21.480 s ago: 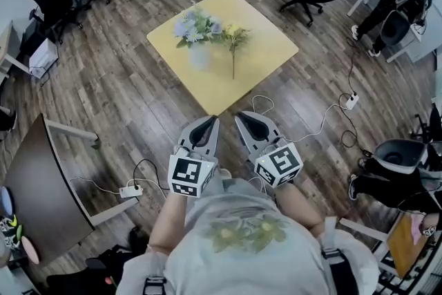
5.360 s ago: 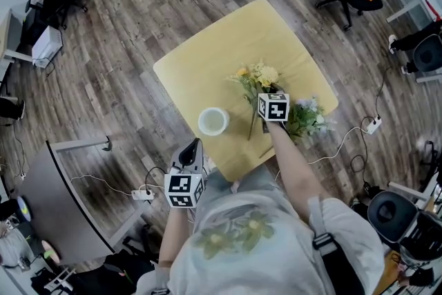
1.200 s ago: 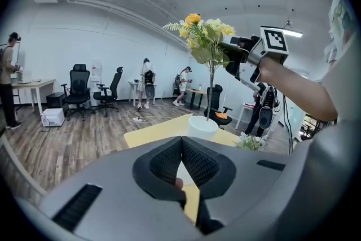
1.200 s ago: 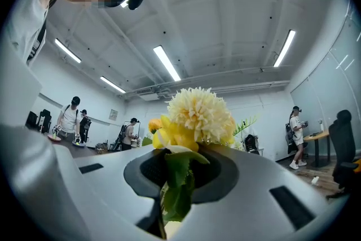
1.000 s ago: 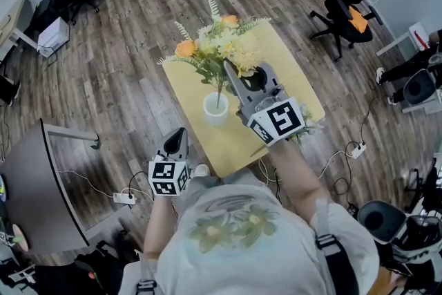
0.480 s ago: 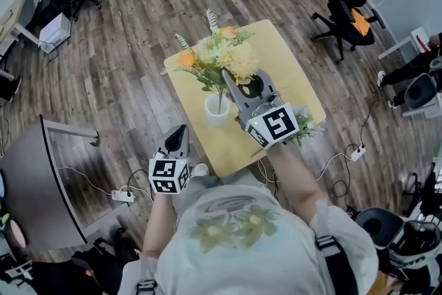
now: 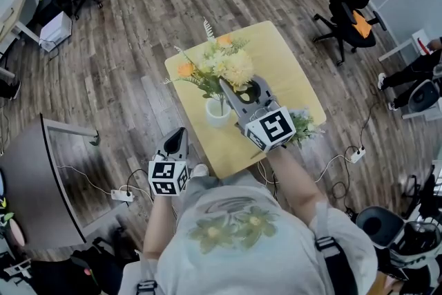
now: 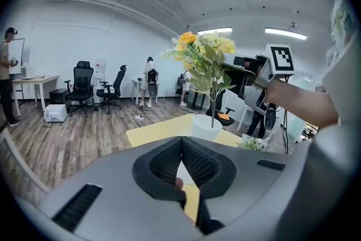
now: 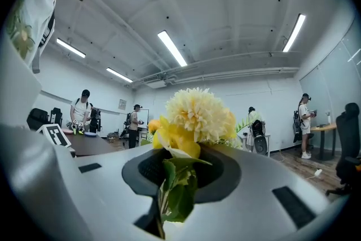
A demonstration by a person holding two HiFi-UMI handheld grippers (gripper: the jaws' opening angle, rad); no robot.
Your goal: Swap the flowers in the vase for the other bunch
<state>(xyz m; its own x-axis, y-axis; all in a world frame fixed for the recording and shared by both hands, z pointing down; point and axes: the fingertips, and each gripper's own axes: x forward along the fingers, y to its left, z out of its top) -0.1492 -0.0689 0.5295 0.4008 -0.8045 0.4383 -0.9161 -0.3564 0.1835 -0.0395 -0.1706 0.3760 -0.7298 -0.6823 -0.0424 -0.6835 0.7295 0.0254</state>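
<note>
Tabletop bunch half behind right gripper

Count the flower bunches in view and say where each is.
2. The yellow bunch stands in the vase, its stem between the right gripper's jaws, which have just been opening. The pale bunch lies on the table, by its right corner. None seems hidden.

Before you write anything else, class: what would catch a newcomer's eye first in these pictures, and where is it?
The yellow and orange flower bouquet stands out first, upright in the round white vase on the square yellow table. The right gripper reaches its stem, which runs between jaws that have just been opening. A paler white-and-blue flower bunch lies at the table's right edge.
</note>
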